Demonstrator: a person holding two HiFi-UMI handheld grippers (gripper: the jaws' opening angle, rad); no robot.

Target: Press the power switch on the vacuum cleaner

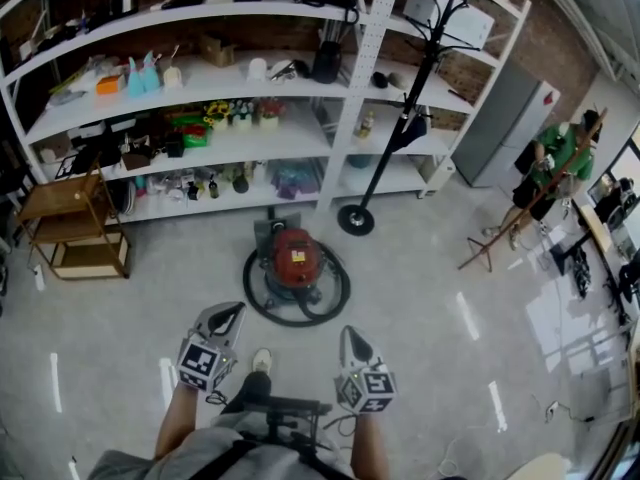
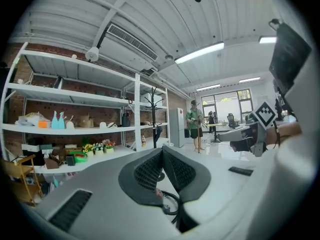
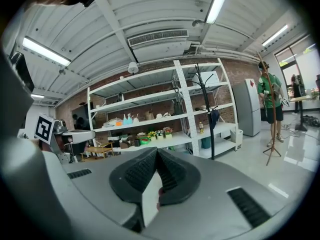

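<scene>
The vacuum cleaner (image 1: 295, 258) is a red drum on a dark base, standing on the floor with its black hose (image 1: 340, 290) coiled around it. Both grippers hover nearer to me than the vacuum, apart from it. My left gripper (image 1: 228, 315) points toward the coil's near-left side; its ribbed pads (image 2: 150, 170) meet at the tips with nothing held. My right gripper (image 1: 352, 340) sits to the right, its pads (image 3: 137, 170) also closed and empty. In the left gripper view a loop of black hose (image 2: 171, 204) shows in the gap below the pads.
White shelving (image 1: 230, 138) full of small items lines the far wall. A black coat stand (image 1: 357, 218) has its round base just behind the vacuum. A wooden rack (image 1: 75, 230) stands at left. A person in green (image 1: 553, 158) stands by a wooden stand far right.
</scene>
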